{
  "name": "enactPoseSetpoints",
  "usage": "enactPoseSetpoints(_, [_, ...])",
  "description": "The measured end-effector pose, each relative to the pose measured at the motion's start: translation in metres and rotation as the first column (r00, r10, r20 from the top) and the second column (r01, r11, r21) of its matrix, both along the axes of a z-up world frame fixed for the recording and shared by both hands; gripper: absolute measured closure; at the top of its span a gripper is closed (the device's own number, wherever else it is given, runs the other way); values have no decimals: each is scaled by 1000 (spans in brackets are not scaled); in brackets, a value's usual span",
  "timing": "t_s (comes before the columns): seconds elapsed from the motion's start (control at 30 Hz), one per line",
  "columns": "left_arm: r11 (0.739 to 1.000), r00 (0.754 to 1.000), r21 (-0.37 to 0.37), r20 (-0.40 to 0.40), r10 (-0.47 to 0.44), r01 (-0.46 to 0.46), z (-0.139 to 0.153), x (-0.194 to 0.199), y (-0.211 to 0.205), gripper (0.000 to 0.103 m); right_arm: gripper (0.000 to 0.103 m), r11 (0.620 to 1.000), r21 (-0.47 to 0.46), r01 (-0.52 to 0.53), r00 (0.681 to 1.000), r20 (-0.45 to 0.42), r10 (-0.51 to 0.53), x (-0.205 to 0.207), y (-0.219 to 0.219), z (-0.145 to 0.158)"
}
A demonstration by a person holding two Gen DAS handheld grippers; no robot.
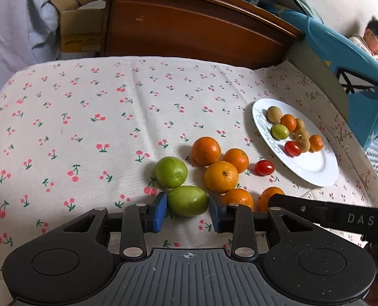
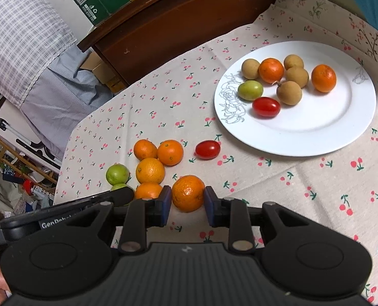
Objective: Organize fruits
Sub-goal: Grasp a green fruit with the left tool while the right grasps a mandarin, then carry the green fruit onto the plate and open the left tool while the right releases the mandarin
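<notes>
Loose fruit lies on the cherry-print cloth. My left gripper (image 1: 187, 210) has its blue pads on both sides of a green fruit (image 1: 187, 200), which rests on the cloth; whether they press it is unclear. A second green fruit (image 1: 171, 172) lies just beyond. My right gripper (image 2: 186, 204) has its pads around an orange (image 2: 188, 196) on the cloth, touching or nearly so. Several more oranges (image 2: 150, 170) and a cherry tomato (image 2: 207, 149) lie nearby. The white plate (image 2: 316, 127) holds oranges, several brown longans, a green fruit and a tomato.
A dark wooden headboard (image 1: 189, 25) stands behind the table. A cardboard box (image 1: 79, 30) is at the back left. A person (image 1: 375, 38) sits at the far right behind a blue chair. The right gripper's body (image 1: 329, 214) shows in the left wrist view.
</notes>
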State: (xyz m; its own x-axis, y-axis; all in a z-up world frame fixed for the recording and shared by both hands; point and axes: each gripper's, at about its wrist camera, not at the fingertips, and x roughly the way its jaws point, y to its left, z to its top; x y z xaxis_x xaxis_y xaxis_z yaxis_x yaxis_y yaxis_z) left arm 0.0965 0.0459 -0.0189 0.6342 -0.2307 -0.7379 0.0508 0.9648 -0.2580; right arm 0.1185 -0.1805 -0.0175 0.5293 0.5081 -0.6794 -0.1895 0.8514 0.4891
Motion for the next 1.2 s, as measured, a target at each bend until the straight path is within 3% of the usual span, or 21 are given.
enactPoseSetpoints(0.33, [1000,998,10,62,18,-19,19,-6,-1,71,76,1000,24,15,999,35,-16,-2,-7,13])
enactPoseSetpoints(0.7, [999,984,9,177,-32,31,56,-5,-18,71,76,994,90,57,989,133,-68,0,-32,55])
enactPoseSetpoints(0.87, [997,978,-15,196,-68,72,67,1,-30,71,76,989,106,99,981,158,-115,6,-51,68])
enactPoseSetpoints(1.2, [988,972,-48,191,-135,147,67,20,-55,71,76,988,46,150,976,151,-156,17,-77,70])
